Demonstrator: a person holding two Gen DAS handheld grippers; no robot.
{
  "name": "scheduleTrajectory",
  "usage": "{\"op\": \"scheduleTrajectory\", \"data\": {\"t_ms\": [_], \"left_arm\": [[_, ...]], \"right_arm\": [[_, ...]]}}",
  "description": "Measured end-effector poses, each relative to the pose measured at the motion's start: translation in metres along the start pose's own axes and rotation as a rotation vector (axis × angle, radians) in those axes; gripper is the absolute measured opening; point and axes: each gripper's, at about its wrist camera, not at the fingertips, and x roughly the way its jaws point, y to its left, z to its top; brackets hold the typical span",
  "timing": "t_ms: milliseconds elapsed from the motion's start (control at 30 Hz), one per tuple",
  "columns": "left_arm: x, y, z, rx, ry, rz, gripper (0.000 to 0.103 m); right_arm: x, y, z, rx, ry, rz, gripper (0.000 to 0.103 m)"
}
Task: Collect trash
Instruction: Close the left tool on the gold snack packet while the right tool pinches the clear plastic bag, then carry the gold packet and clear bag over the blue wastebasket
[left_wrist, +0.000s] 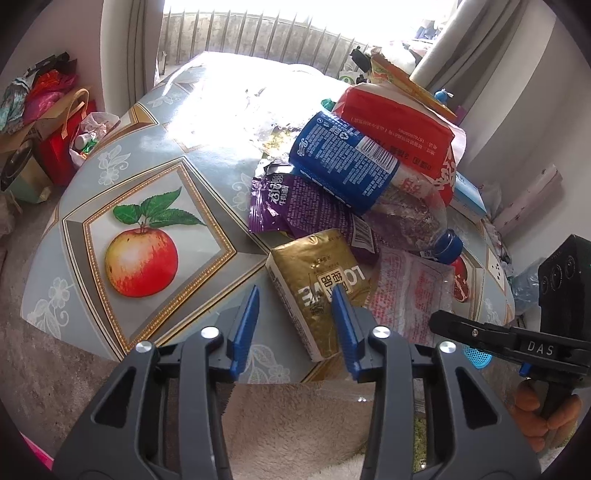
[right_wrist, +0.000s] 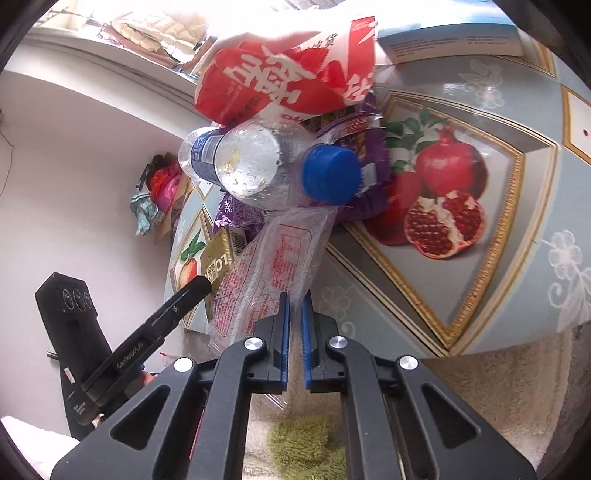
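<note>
Left gripper (left_wrist: 295, 306) angled down over table edge, jaws half apart, straddling near corner of gold carton (left_wrist: 317, 288); whether pads press it, cannot tell. Right gripper (right_wrist: 295, 314) tilted down, jaws nearly together, pinching edge of clear plastic wrapper (right_wrist: 273, 273). Trash heaped on fruit-print tablecloth (left_wrist: 147, 184): plastic bottle (left_wrist: 369, 173) with blue cap atop purple wrapper (left_wrist: 295, 206), red bag (left_wrist: 399, 125) behind. Bottle's contents unclear.
</note>
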Motion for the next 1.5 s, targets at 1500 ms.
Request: {"op": "scheduleTrajectory", "data": {"t_ms": [1500], "left_arm": [[0.000,-0.238,0.018,0.383,0.133,-0.339,0.057]], "right_arm": [[-0.174,-0.121,-0.047,0.160,-0.395,0.027,0.003]]}}
